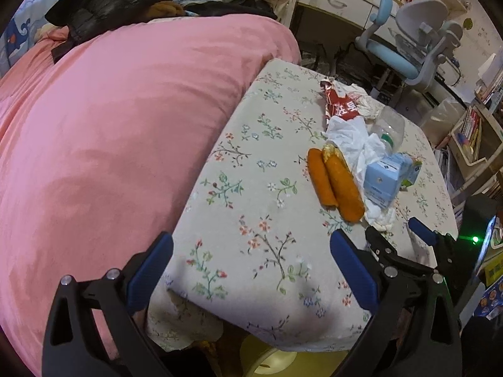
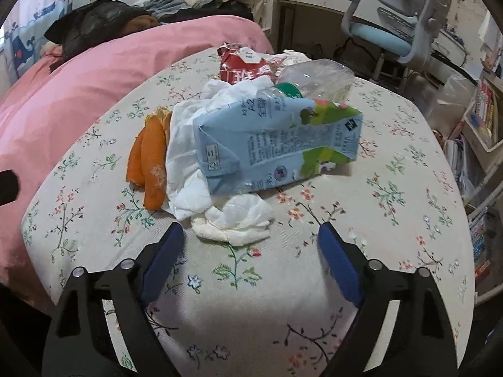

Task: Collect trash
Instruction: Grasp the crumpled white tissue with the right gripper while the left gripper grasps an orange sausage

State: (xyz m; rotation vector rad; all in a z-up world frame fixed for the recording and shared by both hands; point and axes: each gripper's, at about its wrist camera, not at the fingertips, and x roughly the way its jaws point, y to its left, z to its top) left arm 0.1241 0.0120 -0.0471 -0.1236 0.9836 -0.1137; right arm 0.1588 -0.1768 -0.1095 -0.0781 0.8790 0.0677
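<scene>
A pile of trash lies on the floral-covered surface [image 2: 393,207]. It holds a light blue milk carton [image 2: 276,144], crumpled white tissues [image 2: 234,223], orange peels [image 2: 151,160], a red wrapper [image 2: 242,69] and a clear plastic bottle [image 2: 317,75]. My right gripper [image 2: 251,229] is open, its blue pads [image 2: 163,260] on either side of the nearest tissue without pressing it. In the left wrist view the same peels [image 1: 333,182], carton [image 1: 383,182] and my right gripper [image 1: 394,229] show at the right. My left gripper [image 1: 251,238] stands open over bare floral cloth, nothing between its fingers.
A pink duvet [image 1: 110,144] bulges along the left of the surface, with dark clothes [image 1: 103,3] heaped behind it. A blue-and-grey desk chair [image 1: 415,44] and a bookshelf [image 1: 471,138] stand to the right. Something yellow [image 1: 276,361] sits below the near edge.
</scene>
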